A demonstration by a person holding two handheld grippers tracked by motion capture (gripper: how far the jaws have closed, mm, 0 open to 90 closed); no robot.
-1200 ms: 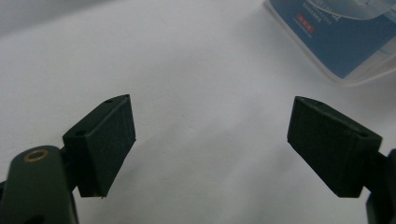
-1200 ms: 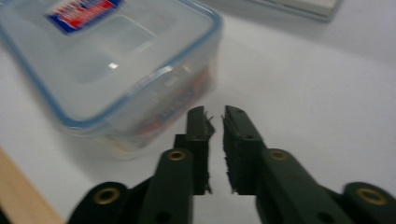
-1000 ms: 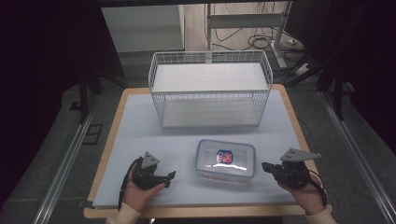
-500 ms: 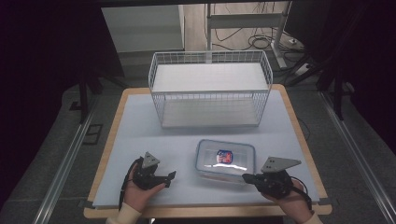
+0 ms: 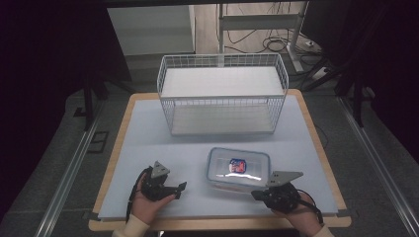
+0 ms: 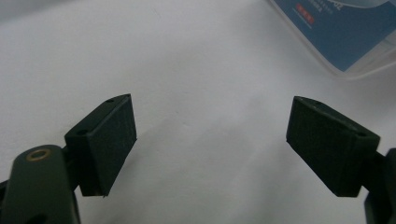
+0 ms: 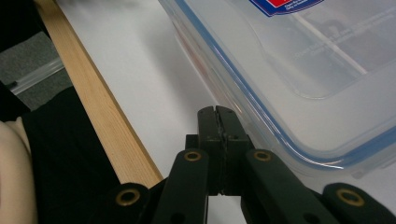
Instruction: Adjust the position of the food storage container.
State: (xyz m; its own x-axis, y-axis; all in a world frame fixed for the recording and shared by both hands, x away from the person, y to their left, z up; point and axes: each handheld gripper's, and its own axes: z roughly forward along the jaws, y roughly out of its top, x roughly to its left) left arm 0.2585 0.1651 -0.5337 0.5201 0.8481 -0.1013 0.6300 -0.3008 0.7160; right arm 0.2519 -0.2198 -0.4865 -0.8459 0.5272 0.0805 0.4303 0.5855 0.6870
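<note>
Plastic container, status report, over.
Left gripper open, empty. Right gripper shut, tips beside the plastic container, near edge. Wire basket behind; nothing between.

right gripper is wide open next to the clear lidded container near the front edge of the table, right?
Not quite: the right gripper is shut, jaws pressed together with nothing between them, as the right gripper view shows. It does sit beside the clear lidded container near the table's front edge.
</note>
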